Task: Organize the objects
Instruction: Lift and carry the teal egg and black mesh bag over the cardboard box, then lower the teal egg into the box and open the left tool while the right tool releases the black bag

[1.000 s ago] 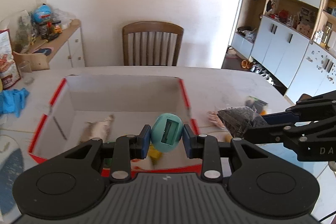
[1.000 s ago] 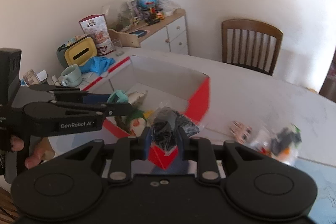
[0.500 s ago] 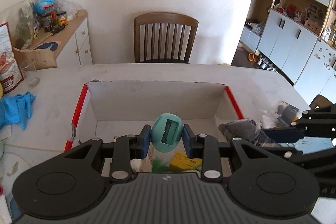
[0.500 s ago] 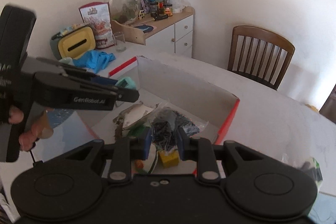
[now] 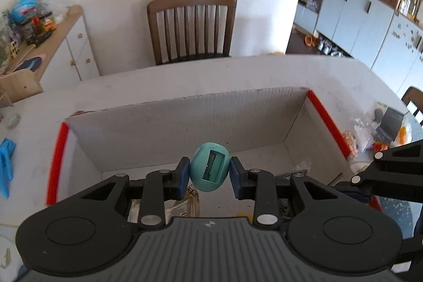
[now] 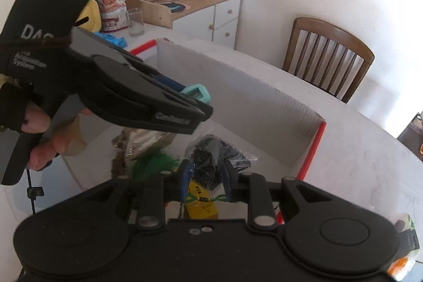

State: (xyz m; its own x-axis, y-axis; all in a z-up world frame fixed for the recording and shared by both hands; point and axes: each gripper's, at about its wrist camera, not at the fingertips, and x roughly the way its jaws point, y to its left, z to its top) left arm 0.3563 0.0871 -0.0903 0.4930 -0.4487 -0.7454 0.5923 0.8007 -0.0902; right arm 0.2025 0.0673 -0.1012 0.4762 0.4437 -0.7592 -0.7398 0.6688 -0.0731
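The left gripper (image 5: 210, 171) is clamped on a small teal egg-shaped sharpener (image 5: 209, 170), held above the open cardboard box (image 5: 185, 120); it looks light, hard and smooth, so the pads belong on its widest middle, where it is least likely to squirt out. The right gripper (image 6: 206, 176) is pinched on a crinkly clear bag of black bits (image 6: 211, 157), low inside the same box above other clutter, and that bag seems soft, light and slippery, best taken by a bunched fold.
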